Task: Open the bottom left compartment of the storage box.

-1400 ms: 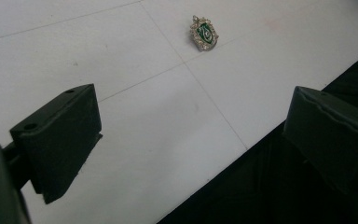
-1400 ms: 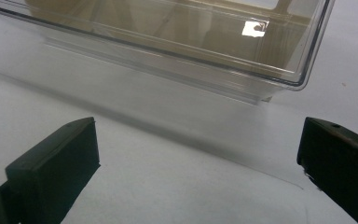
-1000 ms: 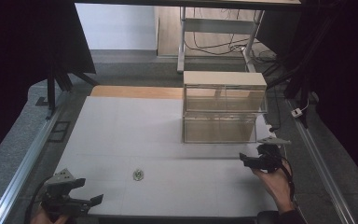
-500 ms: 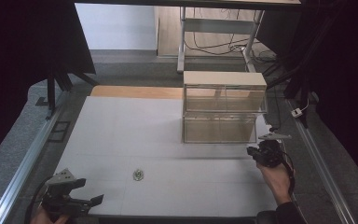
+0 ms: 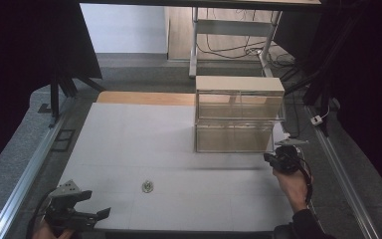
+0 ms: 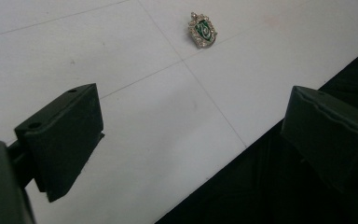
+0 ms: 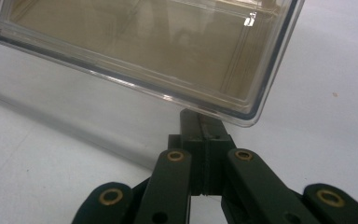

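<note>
— Clear plastic: a two-tier drawer box [image 5: 238, 119] is seen at the far right of the white table [image 5: 129, 144], its long axis running across the table. What is being worked on?

— The lower drawer's front corner [image 7: 242, 109] is met by the right gripper [image 7: 204, 122]. Its jaws have just been closing and are now pressed flat together with nothing between them, their tips tucked just under that corner. In the high view the right gripper [image 5: 282, 160] is held at the box's near right corner.

— And the other hand?

— The left gripper [image 5: 77, 214] is kept at the near left edge of the table, its jaws spread wide and empty. A small green-and-silver brooch [image 6: 202, 31] is seen ahead of its pads [image 6: 63, 135], apart from them; in the high view the brooch [image 5: 147, 186] lies between the two hands, nearer the left.

— Which relation is the coming move judged to turn on?

— The drawer lies directly ahead of and above the closed right jaws, so a pull back toward the person, across the box's long axis, is probably called for. The box is well out of the left gripper's reach.
</note>
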Available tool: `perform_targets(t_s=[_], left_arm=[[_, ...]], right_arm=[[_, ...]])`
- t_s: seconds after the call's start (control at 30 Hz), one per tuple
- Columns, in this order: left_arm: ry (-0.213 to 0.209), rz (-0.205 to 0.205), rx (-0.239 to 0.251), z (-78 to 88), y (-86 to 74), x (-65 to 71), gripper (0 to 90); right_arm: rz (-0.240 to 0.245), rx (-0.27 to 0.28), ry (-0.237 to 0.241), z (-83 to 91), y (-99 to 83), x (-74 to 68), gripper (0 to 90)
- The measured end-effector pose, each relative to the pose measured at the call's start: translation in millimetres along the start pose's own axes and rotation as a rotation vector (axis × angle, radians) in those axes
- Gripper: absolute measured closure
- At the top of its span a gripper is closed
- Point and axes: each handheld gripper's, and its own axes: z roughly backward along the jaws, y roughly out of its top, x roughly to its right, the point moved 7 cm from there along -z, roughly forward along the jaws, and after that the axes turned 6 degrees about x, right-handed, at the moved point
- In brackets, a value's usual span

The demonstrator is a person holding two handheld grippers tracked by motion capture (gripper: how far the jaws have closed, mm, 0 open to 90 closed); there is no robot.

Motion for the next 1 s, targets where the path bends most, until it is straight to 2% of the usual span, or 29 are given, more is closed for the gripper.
perform_targets(t_s=[0.17, 0.5, 1.0], left_arm=[[0.0, 0.0, 0.0, 0.0, 0.0, 0.0, 5.2], [-0.002, -0.003, -0.002, 0.0, -0.1, 0.2, 5.4], [-0.004, 0.0, 0.0, -0.2, 0.2, 0.0, 5.5]], right_arm=[[-0.006, 0.014, 0.012, 3.9, 1.7, -1.8, 89.7], [-0.018, 0.029, -0.003, 12.1, 2.9, -1.3, 89.7], [-0.026, 0.048, 0.001, 20.9, 3.4, -1.9, 89.7]])
